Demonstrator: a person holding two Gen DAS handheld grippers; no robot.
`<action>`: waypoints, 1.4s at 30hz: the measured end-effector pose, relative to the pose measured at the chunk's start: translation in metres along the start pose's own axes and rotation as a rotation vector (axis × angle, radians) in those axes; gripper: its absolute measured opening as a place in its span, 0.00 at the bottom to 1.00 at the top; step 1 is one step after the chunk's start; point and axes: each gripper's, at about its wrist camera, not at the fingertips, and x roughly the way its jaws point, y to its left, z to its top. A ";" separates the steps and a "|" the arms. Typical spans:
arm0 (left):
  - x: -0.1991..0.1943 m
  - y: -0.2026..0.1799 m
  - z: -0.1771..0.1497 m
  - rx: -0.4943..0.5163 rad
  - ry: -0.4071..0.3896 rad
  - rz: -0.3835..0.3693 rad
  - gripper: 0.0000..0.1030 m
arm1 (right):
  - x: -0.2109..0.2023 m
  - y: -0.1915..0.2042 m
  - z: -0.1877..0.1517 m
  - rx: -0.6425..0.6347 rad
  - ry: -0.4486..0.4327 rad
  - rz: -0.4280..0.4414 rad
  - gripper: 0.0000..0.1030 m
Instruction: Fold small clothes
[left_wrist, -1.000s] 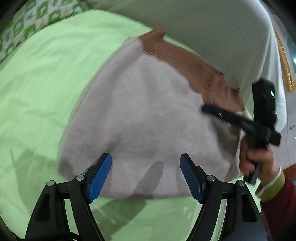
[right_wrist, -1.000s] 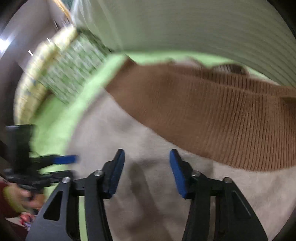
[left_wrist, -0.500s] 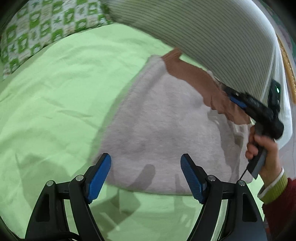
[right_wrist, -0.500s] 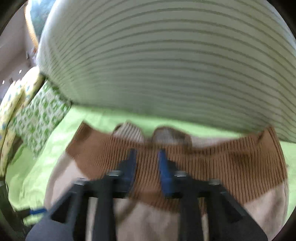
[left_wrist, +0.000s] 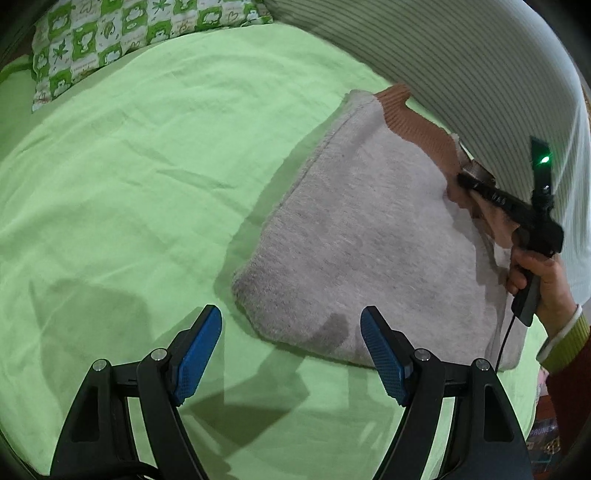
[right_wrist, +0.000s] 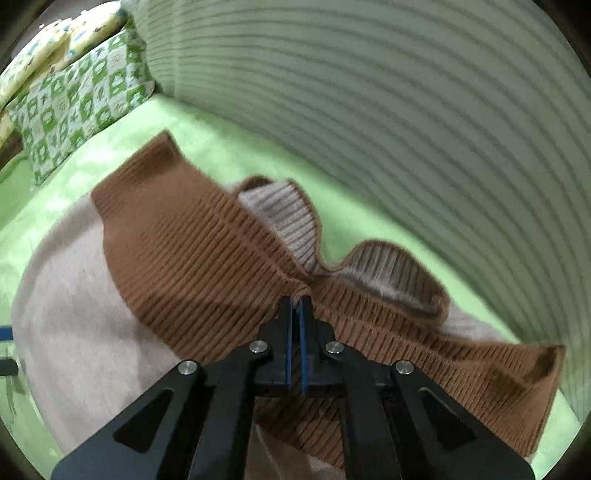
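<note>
Since a second ago the right gripper (right_wrist: 295, 301) has left the pale body of the sweater (left_wrist: 362, 236) and come to its brown ribbed band (right_wrist: 207, 266), and its jaws, apart then, are now pressed together on a pinch of that band beside the two ribbed cuffs (right_wrist: 284, 218). The knit gathers into small pleats at the blue pads. In the left wrist view the same gripper (left_wrist: 463, 180) bites the brown edge at the sweater's far right side, with the person's hand (left_wrist: 535, 280) on its handle and a red sleeve with a green cuff (left_wrist: 565, 339) behind it.

The left gripper (left_wrist: 291, 341) has slid leftward: a second ago both its pads sat over the sweater's near hem, and now the left pad (left_wrist: 199, 347) is over bare sheet while the right pad (left_wrist: 384, 354) is over the hem. Its jaws stand wide with nothing held between them.

The sweater lies folded flat on the green bedsheet (left_wrist: 129, 184), grey-beige body toward the left gripper, brown band at the far edge, close under a striped bolster (left_wrist: 480, 74) that runs along the back. Its near left corner (left_wrist: 240, 284) is rounded and casts a shadow on the sheet. A green-and-white patterned pillow (left_wrist: 92, 37) sits at the far left corner of the bed, well apart from the sweater
</note>
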 end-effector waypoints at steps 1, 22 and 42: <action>0.002 0.001 0.001 -0.006 0.000 0.009 0.76 | -0.002 -0.007 0.006 0.058 -0.022 -0.010 0.03; 0.014 -0.019 0.058 0.017 -0.028 0.000 0.78 | -0.091 -0.023 -0.128 0.429 -0.032 0.155 0.19; 0.001 -0.102 0.103 0.151 -0.118 -0.163 0.77 | -0.114 -0.103 -0.103 0.546 -0.117 0.050 0.03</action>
